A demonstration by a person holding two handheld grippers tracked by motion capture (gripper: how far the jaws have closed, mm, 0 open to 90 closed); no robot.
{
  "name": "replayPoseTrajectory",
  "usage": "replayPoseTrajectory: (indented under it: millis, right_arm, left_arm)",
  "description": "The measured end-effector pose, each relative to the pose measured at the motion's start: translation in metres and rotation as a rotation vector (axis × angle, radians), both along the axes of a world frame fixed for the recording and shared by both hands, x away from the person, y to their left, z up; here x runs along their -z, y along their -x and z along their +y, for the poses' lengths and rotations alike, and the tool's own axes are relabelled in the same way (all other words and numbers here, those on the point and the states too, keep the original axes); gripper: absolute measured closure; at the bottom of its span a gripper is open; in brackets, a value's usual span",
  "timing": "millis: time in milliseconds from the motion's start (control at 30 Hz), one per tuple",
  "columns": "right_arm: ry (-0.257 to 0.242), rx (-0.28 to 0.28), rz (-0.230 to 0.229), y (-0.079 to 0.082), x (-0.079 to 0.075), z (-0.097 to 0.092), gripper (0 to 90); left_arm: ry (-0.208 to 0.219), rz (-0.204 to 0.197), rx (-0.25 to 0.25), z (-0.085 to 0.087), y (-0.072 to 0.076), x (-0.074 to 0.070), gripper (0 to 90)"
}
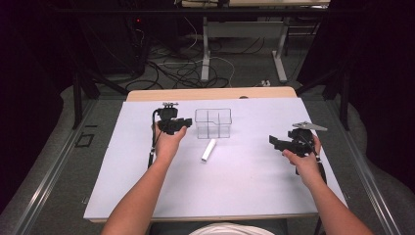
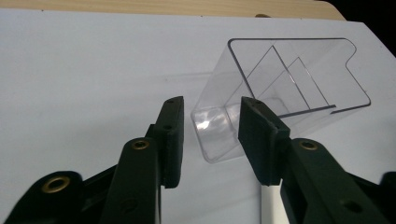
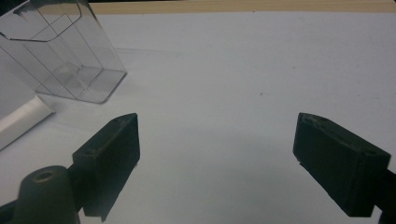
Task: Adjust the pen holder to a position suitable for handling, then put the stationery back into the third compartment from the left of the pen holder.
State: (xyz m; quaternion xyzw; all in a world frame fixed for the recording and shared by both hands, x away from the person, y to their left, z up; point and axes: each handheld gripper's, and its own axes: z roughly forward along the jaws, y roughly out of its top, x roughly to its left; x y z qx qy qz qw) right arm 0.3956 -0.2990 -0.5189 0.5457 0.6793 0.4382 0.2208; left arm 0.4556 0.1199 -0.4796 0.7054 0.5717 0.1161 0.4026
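Nearest the high camera are the person's two forearms, each ending in a gripper. The left gripper (image 1: 182, 122) sits just beside the left wall of the clear plastic organiser (image 1: 213, 123); the right gripper (image 1: 283, 143) hovers well apart from it, off to the far side of the white mat (image 1: 122, 186). A white stick (image 1: 208, 150) lies on the mat between the two grippers, just in front of the organiser and closer to the left gripper.

In the left gripper view the jaws stand partly open with nothing pressed between the pads — the near corner of the organiser (image 2: 280, 88) shows through the gap, just ahead of the fingertips. Its compartments, set off by clear dividers, look empty.

In the right gripper view the jaws stand wide apart and hold nothing; the organiser (image 3: 65, 60) is up and to the left of them, and one end of the stick (image 3: 21, 120) lies just left of the left jaw. Here too no compartment holds anything.

The risks, as a judgement: the organiser is light and empty, so a nudge from the left gripper's tips could slide or tip it. If the stick is to go into a compartment, it is slim and smooth — a pinch off its middle could let it swing or slip, and a tilted stick could catch on a divider edge.
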Motion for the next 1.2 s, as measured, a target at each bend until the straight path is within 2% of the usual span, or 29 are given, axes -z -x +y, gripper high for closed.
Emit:
replayPoseTrajectory:
  millis: [167,200,400,567,633,733,800,933,1033,1200]
  right_arm:
    - [-0.001,0.002,-0.001,0.0,0.0,0.0,14.1]
    - [-0.002,0.004,-0.001,0.0,0.0,0.0,14.1]
    - [0.004,0.001,-0.001,0.0,0.0,0.0,14.1]
    - [0.0,0.005,0.001,0.0,0.0,0.0,14.1]
    - [0.001,0.007,0.002,0.0,0.0,0.0,14.1]
    - [0.003,0.002,0.003,0.0,0.0,0.001,14.1]
    - [0.002,0.002,0.003,0.001,0.0,0.001,14.1]
    - [-0.001,0.002,0.002,0.001,0.0,0.001,14.2]
    - [0.0,0.004,0.002,0.0,0.0,0.001,14.1]
    - [0.006,-0.008,0.0,-0.001,0.0,0.002,14.1]
  left_arm:
    - [0.006,0.013,0.012,0.002,0.005,0.002,54.3]
    - [0.002,0.017,0.03,0.003,0.005,0.002,52.7]
    - [-0.001,-0.019,0.043,0.004,0.012,0.003,45.2]
    - [-0.036,-0.047,0.069,0.005,0.018,0.007,35.6]
    - [-0.055,-0.043,0.083,0.005,0.021,0.008,32.1]
    - [-0.085,-0.046,0.103,0.005,0.024,0.009,30.5]
    - [-0.103,-0.067,0.117,0.006,0.026,0.008,29.7]
    - [-0.123,-0.083,0.125,0.006,0.03,0.007,28.4]
    - [-0.154,-0.078,0.135,0.005,0.033,0.007,27.6]
    - [-0.165,-0.072,0.169,0.001,0.037,0.01,26.3]
